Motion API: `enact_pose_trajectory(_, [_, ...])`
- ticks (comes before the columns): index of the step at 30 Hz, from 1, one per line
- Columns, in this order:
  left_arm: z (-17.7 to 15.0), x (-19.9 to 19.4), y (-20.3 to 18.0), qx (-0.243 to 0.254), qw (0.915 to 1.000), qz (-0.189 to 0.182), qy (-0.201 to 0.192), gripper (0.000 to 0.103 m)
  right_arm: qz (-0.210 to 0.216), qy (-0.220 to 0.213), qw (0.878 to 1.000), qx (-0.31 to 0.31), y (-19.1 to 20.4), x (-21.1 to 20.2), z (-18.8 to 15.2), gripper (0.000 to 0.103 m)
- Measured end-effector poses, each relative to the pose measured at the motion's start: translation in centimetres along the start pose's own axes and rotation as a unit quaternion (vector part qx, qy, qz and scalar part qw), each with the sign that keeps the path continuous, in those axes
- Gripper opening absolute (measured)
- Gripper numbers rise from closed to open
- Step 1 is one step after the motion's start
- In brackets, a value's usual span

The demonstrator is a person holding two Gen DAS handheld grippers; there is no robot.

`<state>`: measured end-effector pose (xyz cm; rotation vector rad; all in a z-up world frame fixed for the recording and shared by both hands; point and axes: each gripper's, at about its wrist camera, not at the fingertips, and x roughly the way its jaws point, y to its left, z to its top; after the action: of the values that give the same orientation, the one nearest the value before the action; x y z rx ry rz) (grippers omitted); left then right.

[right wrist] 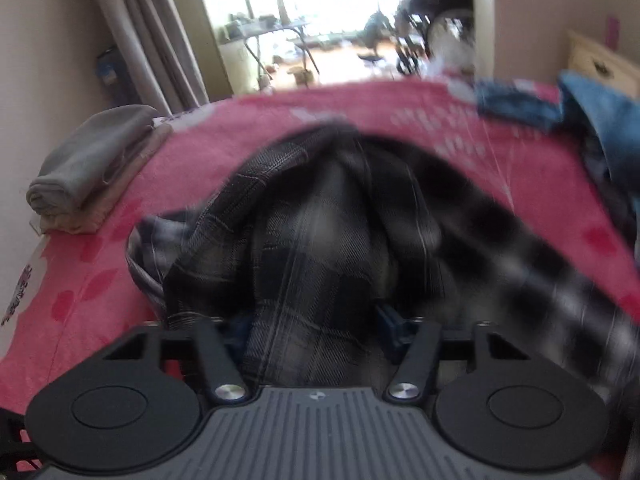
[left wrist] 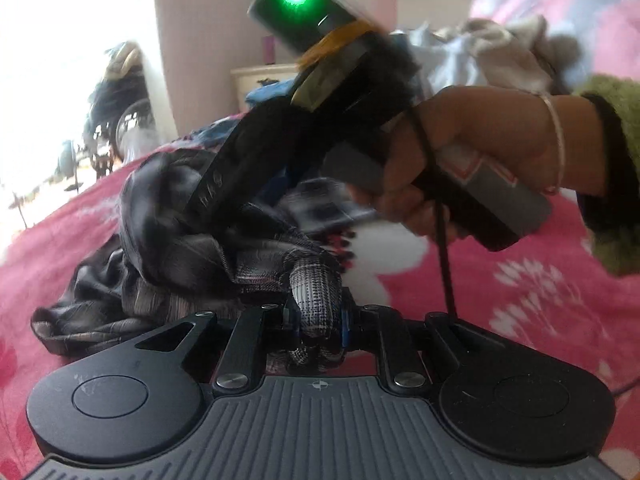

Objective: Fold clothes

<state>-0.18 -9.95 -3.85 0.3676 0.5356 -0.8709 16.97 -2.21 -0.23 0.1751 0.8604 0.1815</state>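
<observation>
Gripping bunched plaid shirt (right wrist: 320, 240) at frame centre, both left tool (left wrist: 316, 328) and right tool (right wrist: 316, 332) clenched on fabric. Shirt crumpled on pink bed (right wrist: 100, 280); folded grey stack (right wrist: 88, 164) left, unfolded heap (left wrist: 500, 52) upper right remaining.

daylight, blown-out doorway (right wrist: 320, 32) | motion blur | fisheye edges

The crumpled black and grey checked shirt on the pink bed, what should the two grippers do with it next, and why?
Probably draw the two apart to stretch it flat. The crumpled black and grey checked shirt is still bunched on the pink flowered bedspread, with the left hand-held gripper and right hand-held gripper each pinching a fold of it.
</observation>
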Motion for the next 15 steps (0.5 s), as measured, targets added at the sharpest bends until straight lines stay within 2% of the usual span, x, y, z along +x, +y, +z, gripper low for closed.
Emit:
enact_pose_trajectory(1, [-0.1,-0.2,-0.2,-0.005,1.0000,-0.004,-0.002,0.015,0.006,-0.004,1.000,0.008,-0.4,-0.7,-0.5,0.029])
enact_pose_trajectory(4, [-0.2,-0.9,-0.8,-0.021,0.9994,-0.023,-0.016,0.015,0.018,-0.019,0.999,0.032,-1.6,-3.4,-1.7,0.008])
enact_pose_trajectory(10, [-0.2,-3.2,-3.2,-0.018,0.9955,-0.080,-0.046,0.015,0.043,-0.065,0.991,0.106,-4.8,-11.2,-4.6,0.006])
enact_pose_trajectory(12, [-0.3,-4.0,-4.0,-0.015,0.9930,-0.105,-0.052,0.015,0.035,-0.071,0.987,0.137,-5.9,-13.6,-5.8,0.006])
enact_pose_trajectory(15, [-0.7,-4.6,-4.7,-0.021,0.9884,-0.143,-0.047,0.016,0.000,-0.065,0.983,0.174,-7.0,-16.3,-8.6,0.006])
